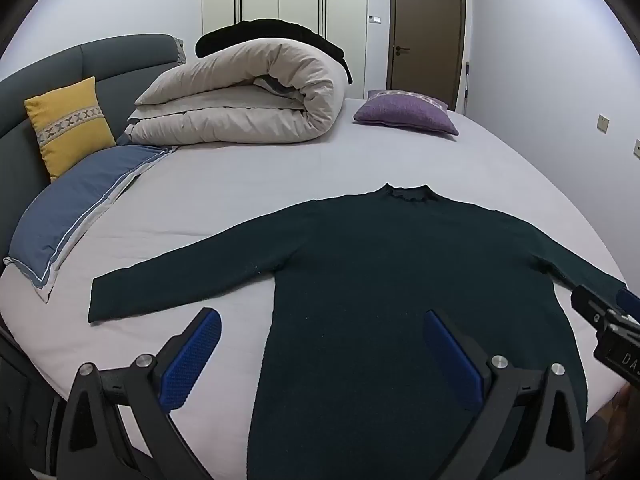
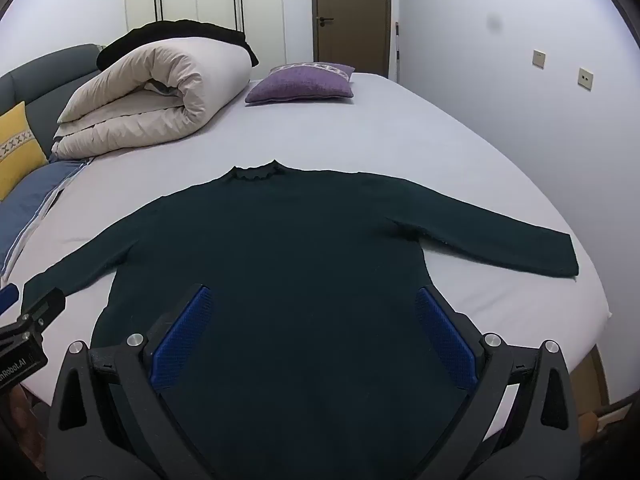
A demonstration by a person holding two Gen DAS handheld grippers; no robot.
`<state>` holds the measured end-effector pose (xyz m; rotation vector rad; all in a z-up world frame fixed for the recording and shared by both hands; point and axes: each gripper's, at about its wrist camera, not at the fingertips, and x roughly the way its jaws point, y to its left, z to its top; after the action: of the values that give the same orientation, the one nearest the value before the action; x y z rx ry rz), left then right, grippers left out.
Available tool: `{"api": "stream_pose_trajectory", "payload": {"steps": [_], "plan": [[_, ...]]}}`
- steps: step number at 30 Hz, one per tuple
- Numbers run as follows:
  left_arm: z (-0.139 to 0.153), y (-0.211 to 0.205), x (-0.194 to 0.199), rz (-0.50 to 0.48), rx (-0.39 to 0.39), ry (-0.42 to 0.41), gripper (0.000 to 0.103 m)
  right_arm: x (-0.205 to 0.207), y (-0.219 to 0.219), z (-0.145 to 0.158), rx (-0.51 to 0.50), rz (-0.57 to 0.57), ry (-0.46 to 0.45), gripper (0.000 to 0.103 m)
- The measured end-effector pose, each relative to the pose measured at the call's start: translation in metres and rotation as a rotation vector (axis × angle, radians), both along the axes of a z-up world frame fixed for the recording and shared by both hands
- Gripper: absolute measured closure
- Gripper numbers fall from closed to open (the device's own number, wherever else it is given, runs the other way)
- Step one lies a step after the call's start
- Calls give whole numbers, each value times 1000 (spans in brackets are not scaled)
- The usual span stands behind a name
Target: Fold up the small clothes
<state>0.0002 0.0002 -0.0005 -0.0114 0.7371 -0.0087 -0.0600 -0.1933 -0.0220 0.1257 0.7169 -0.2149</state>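
Lying flat on the bed (image 1: 240,184), the dark green sweater (image 1: 384,280) filled the centre and lower half of both frames, collar toward the top, both sleeves spread sideways, hem toward the cameras. No fold looked started.

Both tongs hung above it, spread wide, pinching nothing: left gripper (image 1: 320,354) over the sweater's left flank, right gripper (image 2: 316,332) over the middle of the body.

Risks, as judged: the knit looked soft and limp, so a pinch on one layer could drag the whole garment across the smooth sheet instead of turning a fold. The right sleeve's cuff (image 2: 568,256) lay close to the mattress edge at right of frame; a careless pull could send it over the side. A pinch taken too deep might also catch the sheet.

Views differed. Left wrist view showed the left cuff (image 1: 96,300) whole at lower left, plus the blue pillow (image 1: 76,216) and the yellow cushion (image 1: 68,128) whole; its right cuff was hidden behind the other tool. Right wrist view showed the right sleeve entire and the bed's right edge.
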Motion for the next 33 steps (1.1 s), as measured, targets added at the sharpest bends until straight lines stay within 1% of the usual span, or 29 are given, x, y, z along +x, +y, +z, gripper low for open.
{"api": "stream_pose_trajectory", "payload": {"steps": [7,10,15,25,33], "plan": [[0,1,1,0,-1,0,0,-1,0,0,-1,1,-3,0],[0,0,0,-2,1,-9,0,-6,6,-4,1,0,-4,0],[-1,0,0,1,-2,-10,0,-2,16,-5,-10,4,0,0],[9,1,-4,0,-5,-9,0,-1,14,-4,-14,16,3,0],[9,2,-4,0,-4,-13,0,0,13,-3,-18,20,2,0]]}}
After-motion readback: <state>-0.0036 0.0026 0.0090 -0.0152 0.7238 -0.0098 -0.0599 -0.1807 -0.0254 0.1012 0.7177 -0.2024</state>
